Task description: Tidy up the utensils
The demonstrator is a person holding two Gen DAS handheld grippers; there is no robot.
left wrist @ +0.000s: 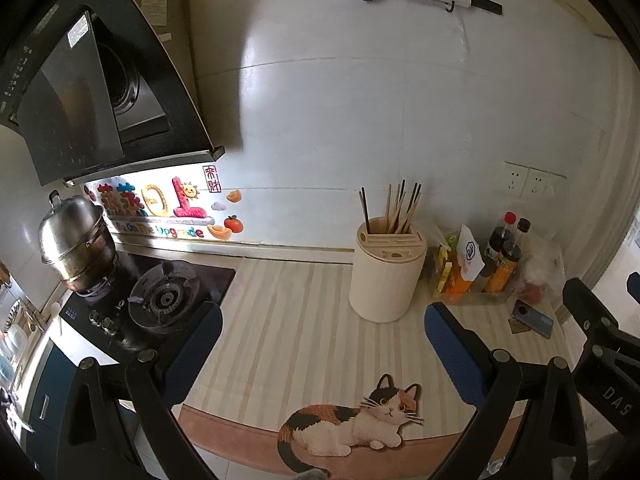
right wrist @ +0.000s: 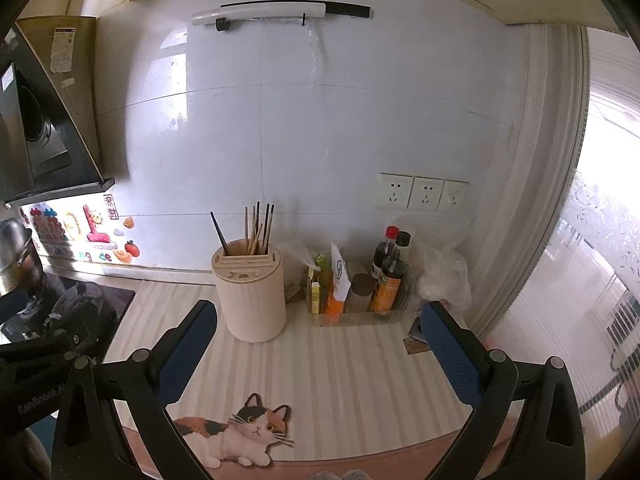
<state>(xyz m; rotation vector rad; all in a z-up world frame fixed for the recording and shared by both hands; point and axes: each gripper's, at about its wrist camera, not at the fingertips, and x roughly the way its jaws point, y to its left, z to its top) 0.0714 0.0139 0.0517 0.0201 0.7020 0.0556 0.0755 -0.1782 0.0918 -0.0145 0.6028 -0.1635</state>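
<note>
A cream cylindrical utensil holder stands upright on the striped counter mat near the back wall. Several chopsticks, some dark and some wooden, stick up from its rear slot. My left gripper hovers open above the mat, in front of the holder, nothing between its blue-padded fingers. My right gripper is also open and empty, in front of and to the right of the holder. The right gripper's black body shows at the right edge of the left wrist view.
A gas stove with a steel pot lies to the left under a range hood. A clear tray of sauce bottles and packets sits right of the holder, a phone beside it. Cat-print mat edge marks the counter front.
</note>
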